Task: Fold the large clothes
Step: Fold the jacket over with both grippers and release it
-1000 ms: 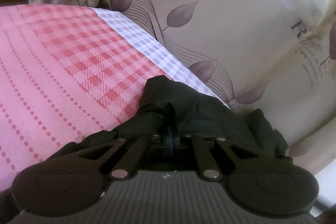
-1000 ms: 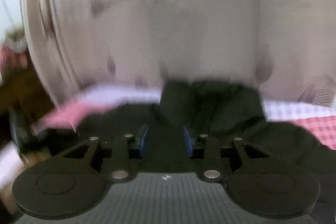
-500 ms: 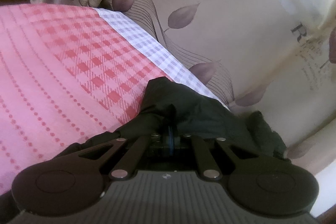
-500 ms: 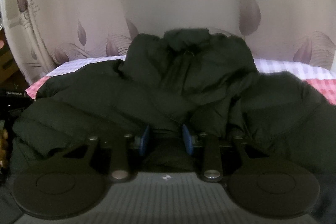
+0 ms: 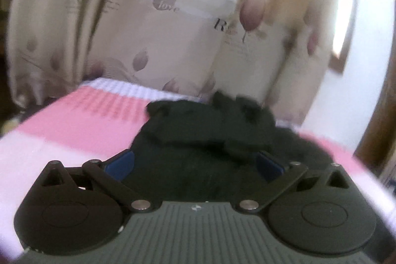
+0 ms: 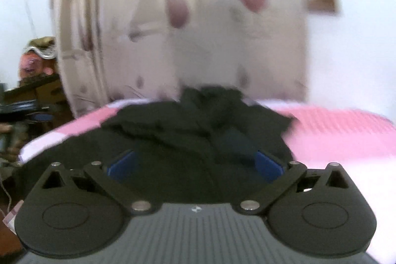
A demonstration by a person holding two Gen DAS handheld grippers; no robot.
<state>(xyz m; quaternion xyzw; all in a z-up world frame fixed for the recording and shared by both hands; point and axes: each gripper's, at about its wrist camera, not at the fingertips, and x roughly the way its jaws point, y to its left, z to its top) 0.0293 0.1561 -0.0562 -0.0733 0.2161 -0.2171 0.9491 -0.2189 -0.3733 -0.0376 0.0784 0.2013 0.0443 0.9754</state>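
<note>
A black padded jacket (image 5: 210,125) lies bunched on a pink and white checked bed cover (image 5: 81,125). It also shows in the right wrist view (image 6: 198,125), on the same cover (image 6: 334,130). My left gripper (image 5: 194,165) is open, its blue pads wide apart, held over the near part of the jacket. My right gripper (image 6: 195,165) is open too, pads wide apart, over the jacket's near part. Neither holds anything. Both views are blurred by motion.
A beige curtain with purple leaf print (image 5: 173,29) hangs behind the bed; it also shows in the right wrist view (image 6: 173,24). Dark furniture with clutter (image 6: 27,95) stands at the left. A wooden frame (image 6: 319,1) sits on the white wall.
My left gripper has let go of the jacket and opened wide. My right gripper has opened wider. Both have pulled back and up, so more of the curtain shows.
</note>
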